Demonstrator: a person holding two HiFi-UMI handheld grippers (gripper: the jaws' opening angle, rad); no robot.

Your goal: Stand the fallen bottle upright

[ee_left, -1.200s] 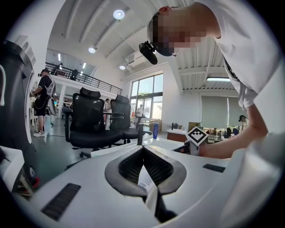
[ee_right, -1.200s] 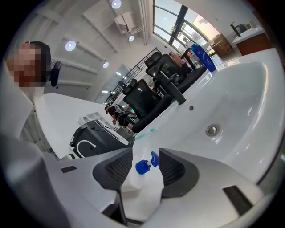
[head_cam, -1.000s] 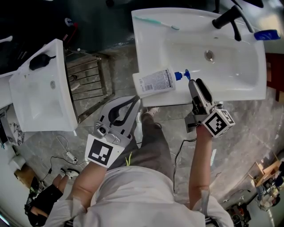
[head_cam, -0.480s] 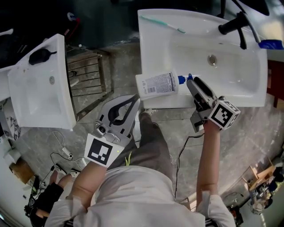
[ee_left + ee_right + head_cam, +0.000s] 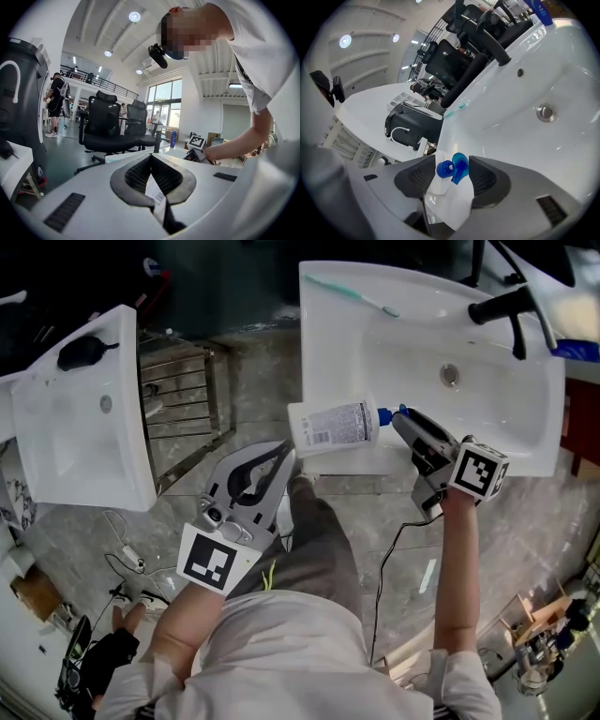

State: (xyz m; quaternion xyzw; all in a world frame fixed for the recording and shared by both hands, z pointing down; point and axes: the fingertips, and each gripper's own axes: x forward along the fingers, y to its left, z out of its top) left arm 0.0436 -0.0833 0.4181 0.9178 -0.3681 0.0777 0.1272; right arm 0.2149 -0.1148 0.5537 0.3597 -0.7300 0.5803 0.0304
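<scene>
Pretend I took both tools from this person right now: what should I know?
Left tool: shut, empty, just short of the sink.
Right tool: open, jaws have just been opening; the blue pump sits between them, not gripped.
Bottle: lying on its side on the sink's near rim, pump toward the right tool.
Done: right tool lined up on the pump end.
Left: close on the bottle, tip it upright on the rim, let go.

The white bottle (image 5: pixel 330 426) is lying on its side on the sink (image 5: pixel 316 352), at the near left corner, its printed label facing up and its blue pump head (image 5: pixel 386 414) pointing right
</scene>
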